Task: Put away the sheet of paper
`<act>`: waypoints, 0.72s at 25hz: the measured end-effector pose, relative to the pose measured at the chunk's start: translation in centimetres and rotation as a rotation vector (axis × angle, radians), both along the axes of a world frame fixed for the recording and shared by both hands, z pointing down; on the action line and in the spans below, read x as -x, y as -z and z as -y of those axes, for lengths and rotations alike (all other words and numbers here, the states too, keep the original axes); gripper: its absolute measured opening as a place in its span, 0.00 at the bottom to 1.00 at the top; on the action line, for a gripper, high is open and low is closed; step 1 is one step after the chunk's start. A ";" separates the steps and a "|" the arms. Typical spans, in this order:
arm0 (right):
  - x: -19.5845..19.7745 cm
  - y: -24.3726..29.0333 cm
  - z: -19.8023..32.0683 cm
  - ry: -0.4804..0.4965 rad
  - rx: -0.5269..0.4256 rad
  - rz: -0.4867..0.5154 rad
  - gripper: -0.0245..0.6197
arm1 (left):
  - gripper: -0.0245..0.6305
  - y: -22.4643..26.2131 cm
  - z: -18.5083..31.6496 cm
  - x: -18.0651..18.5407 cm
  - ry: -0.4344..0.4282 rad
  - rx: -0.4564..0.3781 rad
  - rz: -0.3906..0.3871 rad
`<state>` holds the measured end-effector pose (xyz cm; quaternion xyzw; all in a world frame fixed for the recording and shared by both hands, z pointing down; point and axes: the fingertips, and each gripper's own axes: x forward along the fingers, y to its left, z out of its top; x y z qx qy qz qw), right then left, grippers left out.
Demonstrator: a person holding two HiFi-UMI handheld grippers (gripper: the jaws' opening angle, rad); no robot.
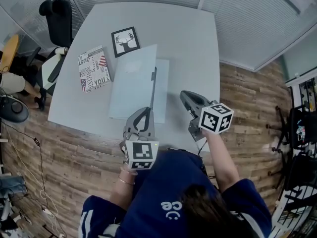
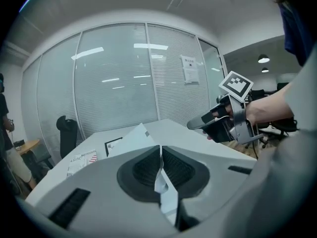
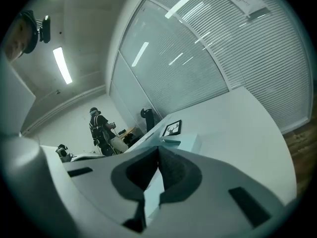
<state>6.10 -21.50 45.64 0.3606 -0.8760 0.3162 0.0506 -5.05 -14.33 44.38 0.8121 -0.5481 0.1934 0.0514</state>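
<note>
A pale blue folder (image 1: 162,90) lies in the middle of the white table (image 1: 193,43). Its thin upper flap (image 1: 132,81) is lifted and tilted up from the right side. My left gripper (image 1: 147,109) is shut on the near edge of that flap. In the left gripper view the flap (image 2: 134,136) rises beyond the closed jaws (image 2: 160,155), with a strip of it pinched between the pads. My right gripper (image 1: 182,94) hovers just right of the folder, shut and holding nothing. The right gripper view shows the folder (image 3: 182,144) ahead of the closed jaws (image 3: 158,155).
A framed deer picture (image 1: 125,41) and a book with printed words (image 1: 94,68) lie left of the folder. A black office chair (image 1: 58,19) stands at the table's far left corner. Someone stands in the distance (image 3: 99,130). Wooden floor surrounds the table.
</note>
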 end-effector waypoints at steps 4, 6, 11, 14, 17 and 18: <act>-0.2 -1.1 -0.6 -0.009 0.031 0.040 0.05 | 0.06 -1.2 0.2 -1.2 -0.016 0.051 -0.073; -0.1 -1.7 -1.0 -0.011 0.059 0.068 0.05 | 0.06 -2.0 0.1 -1.6 -0.013 0.079 -0.096; 0.1 -2.3 -1.5 0.011 0.064 0.055 0.05 | 0.07 -2.9 0.0 -2.6 0.031 0.101 -0.129; 0.1 -2.1 -1.6 0.022 0.052 0.043 0.05 | 0.08 -2.5 0.0 -2.4 0.071 0.115 -0.205; 0.0 -2.2 -1.8 0.021 0.050 0.032 0.05 | 0.09 -1.7 -0.1 -2.5 0.064 0.136 -0.317; 0.0 -2.2 -1.8 0.021 0.051 0.027 0.05 | 0.09 -1.2 -0.2 -2.8 0.050 0.136 -0.350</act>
